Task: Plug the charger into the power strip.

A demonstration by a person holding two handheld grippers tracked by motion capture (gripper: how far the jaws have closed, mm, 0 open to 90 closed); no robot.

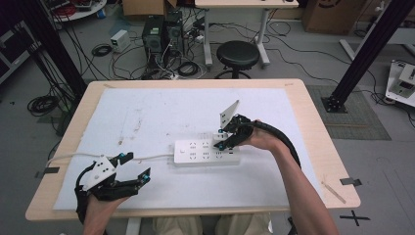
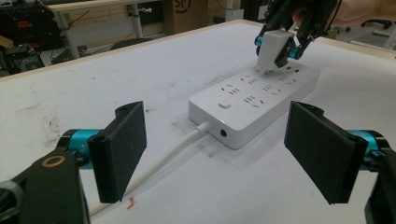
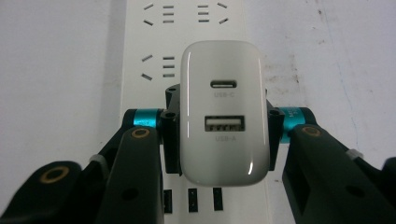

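A white power strip (image 1: 205,152) lies on the white mat mid-table, its cable (image 1: 147,157) running off to the left. My right gripper (image 1: 221,139) is shut on a white USB charger (image 3: 224,116), its pads (image 3: 170,140) pressing both sides. The charger (image 2: 273,50) stands just above the strip's (image 2: 254,100) far sockets, prongs down at the socket face. In the right gripper view its USB-C and USB-A ports face the camera over the strip (image 3: 182,42). My left gripper (image 1: 133,166) rests open near the table's front left, nothing between its jaws, aimed toward the strip.
The white mat (image 1: 147,117) covers most of the wooden table (image 1: 313,122). A black stool (image 1: 237,55) stands beyond the far edge, among floor cables and computer cases (image 1: 161,34). A black frame post (image 1: 372,46) rises at the right.
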